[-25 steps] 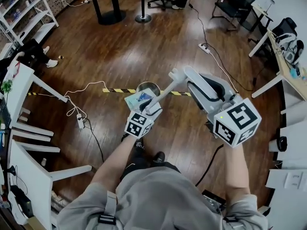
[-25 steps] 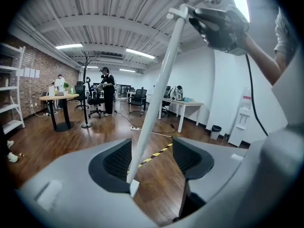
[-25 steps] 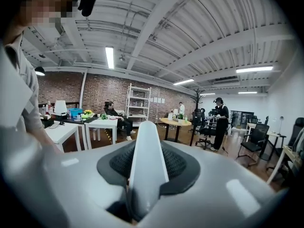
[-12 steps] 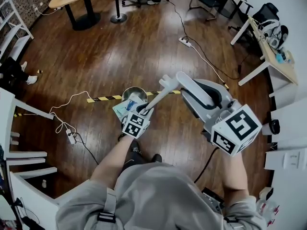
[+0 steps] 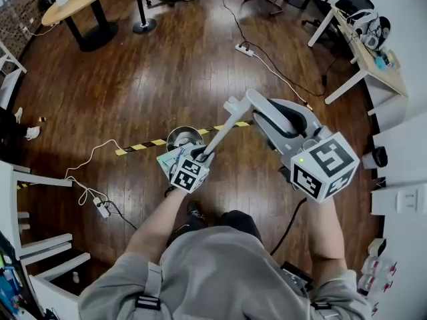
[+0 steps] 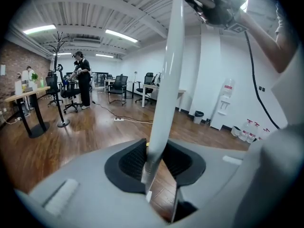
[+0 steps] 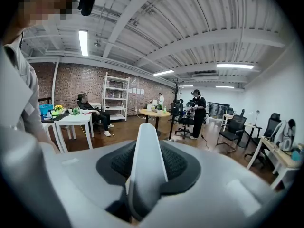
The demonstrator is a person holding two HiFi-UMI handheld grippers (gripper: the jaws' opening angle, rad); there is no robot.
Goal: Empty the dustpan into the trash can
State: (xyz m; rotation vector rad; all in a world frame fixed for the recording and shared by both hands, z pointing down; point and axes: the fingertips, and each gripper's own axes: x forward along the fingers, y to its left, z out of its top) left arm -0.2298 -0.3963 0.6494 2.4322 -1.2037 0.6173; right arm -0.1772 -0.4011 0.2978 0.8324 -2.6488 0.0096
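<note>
A long white dustpan handle (image 5: 217,131) slants up to the right. My left gripper (image 5: 200,153) is shut on its lower part, and the pole (image 6: 164,94) runs up between the black pads (image 6: 130,160). My right gripper (image 5: 245,104) is shut on the handle's flat top end (image 7: 145,160). The pale pan with paper scraps (image 5: 171,160) hangs just in front of the left gripper, at the near rim of the round silver trash can (image 5: 180,137) on the floor. Most of the pan is hidden behind the left gripper's marker cube.
Yellow-black tape (image 5: 141,145) crosses the wood floor by the can. A white cable and power strip (image 5: 102,209) lie at left, near white tables (image 5: 30,179). Another power strip (image 5: 241,48), a round table (image 5: 73,2), office chairs and a desk (image 5: 363,49) stand farther off.
The room has slid across the head view as the person turned. Both grippers and the dustpan moved together, the pan staying by the can's near rim.
</note>
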